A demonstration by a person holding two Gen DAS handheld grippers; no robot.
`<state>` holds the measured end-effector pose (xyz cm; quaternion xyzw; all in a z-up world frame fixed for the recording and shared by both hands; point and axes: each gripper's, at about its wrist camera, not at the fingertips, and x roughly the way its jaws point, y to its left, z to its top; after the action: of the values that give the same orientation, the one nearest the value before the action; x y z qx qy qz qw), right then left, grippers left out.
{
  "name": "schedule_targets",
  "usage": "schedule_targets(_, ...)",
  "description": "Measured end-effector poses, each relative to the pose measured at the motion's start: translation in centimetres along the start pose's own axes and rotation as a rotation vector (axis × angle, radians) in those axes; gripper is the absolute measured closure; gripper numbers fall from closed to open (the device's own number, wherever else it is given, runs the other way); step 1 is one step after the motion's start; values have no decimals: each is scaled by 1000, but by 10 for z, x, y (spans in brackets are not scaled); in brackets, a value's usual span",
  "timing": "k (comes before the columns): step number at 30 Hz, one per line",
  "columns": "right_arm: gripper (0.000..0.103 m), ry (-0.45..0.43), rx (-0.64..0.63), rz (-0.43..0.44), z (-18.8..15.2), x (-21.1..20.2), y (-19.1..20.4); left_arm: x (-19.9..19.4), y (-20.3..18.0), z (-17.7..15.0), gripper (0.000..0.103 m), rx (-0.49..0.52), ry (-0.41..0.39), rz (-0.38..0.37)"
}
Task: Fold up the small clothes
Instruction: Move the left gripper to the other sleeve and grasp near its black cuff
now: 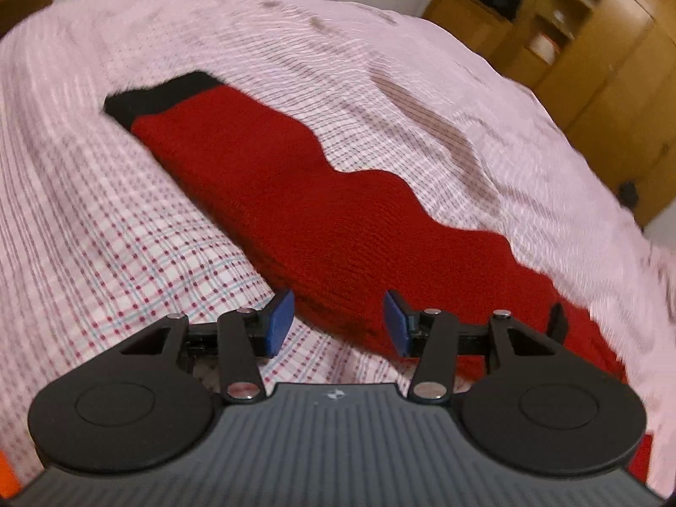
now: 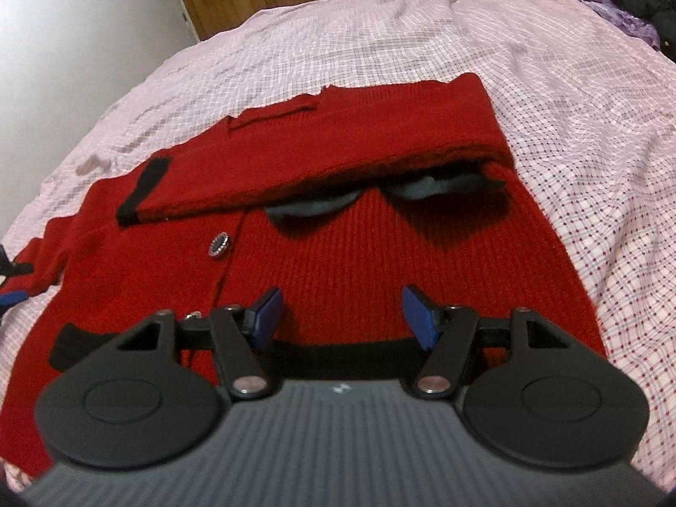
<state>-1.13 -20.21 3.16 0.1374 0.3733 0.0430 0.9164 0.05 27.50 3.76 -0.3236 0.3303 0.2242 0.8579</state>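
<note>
Both grippers' jaws spread empty over the red cardigan (image 2: 363,249) (one sleeve (image 2: 321,148) folded across).

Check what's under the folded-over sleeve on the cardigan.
Under the sleeve lie the cardigan front and part of a grey collar. The rest of the collar is covered.
</note>
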Motion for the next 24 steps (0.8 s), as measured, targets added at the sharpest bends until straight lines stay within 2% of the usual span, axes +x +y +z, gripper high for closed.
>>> schedule_targets(2, 35, -1, 1, 1, 1, 0, 0, 3, -1, -1, 48, -17, 7, 6)
schedule_targets(8, 34, -9, 12, 7, -1, 2, -1, 3, 2, -4, 46, -59, -50, 11)
schedule_targets(11, 34, -8, 12, 11, -1, 3, -2, 15, 3, 1, 46, -47, -65, 51)
schedule_targets(15, 33, -11, 20, 21, -1, 2, -4, 32, 4, 11, 46, -111, -75, 64)
schedule_targets(19, 33, -17, 22, 24, -2, 2, -5, 38, 2, 12, 46, -94, -97, 74)
schedule_targets(21, 33, -18, 23, 22, -2, 1, -5, 36, 2, 10, 47, -84, -107, 55)
schedule_targets(23, 33, -19, 23, 19, -2, 2, -4, 32, 3, 9, 50, -79, -117, 29)
schedule_targets(24, 33, -18, 22, 17, -2, 1, -3, 29, 0, 7, 58, -65, -126, 4)
